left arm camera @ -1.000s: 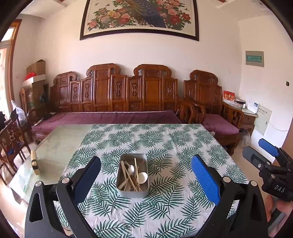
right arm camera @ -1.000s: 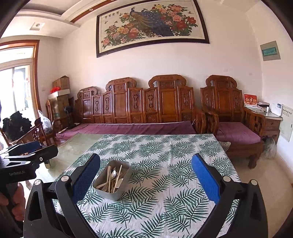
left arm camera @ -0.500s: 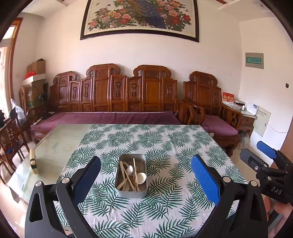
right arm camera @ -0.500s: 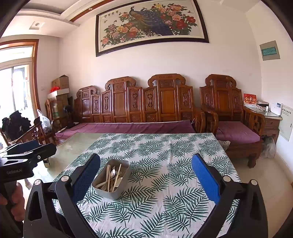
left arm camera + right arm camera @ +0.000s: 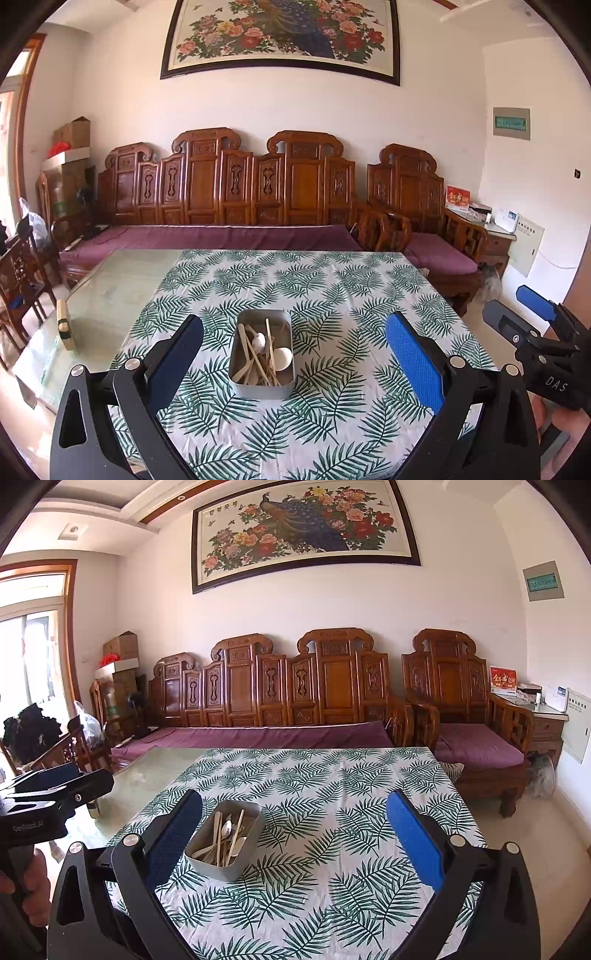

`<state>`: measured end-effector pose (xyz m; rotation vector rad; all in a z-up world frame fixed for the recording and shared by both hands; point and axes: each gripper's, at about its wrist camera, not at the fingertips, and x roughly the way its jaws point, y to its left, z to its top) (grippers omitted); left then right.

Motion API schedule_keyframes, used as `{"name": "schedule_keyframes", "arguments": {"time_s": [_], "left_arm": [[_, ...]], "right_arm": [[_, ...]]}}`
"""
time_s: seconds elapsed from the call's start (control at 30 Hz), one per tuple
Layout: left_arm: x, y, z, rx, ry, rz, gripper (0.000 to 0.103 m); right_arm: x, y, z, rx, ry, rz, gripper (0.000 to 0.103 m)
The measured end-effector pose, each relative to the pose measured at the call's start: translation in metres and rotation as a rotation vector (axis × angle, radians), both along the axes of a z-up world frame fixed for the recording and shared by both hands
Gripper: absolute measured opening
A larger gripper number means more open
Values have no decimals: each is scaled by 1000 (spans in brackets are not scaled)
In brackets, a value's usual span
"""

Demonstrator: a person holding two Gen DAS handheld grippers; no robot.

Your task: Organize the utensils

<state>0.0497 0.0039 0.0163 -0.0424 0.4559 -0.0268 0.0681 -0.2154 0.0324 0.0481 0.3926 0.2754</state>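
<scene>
On the table's (image 5: 110, 295) left side, the left tool (image 5: 295, 354) is hanging with its fingers spread wide and holding nothing, having backed off slightly. Ahead, the metal tin (image 5: 261, 387) is sitting on the leaf-print cloth (image 5: 332, 288), holding spoons and chopsticks (image 5: 264, 350) jumbled together. The right tool (image 5: 295, 838), equally spread, is hovering empty. Nothing else is shifting.

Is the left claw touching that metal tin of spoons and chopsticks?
Apart. In the left wrist view the left claw hangs open above the cloth, its blue pads wide of the metal tin, tablecloth showing between.
</scene>
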Motion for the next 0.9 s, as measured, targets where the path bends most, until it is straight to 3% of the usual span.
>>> {"name": "schedule_keyframes", "arguments": {"time_s": [0.9], "left_arm": [[1,-1,-6,4,6,-4,95]], "right_arm": [[-1,-1,-3,0,0,-2,100]]}}
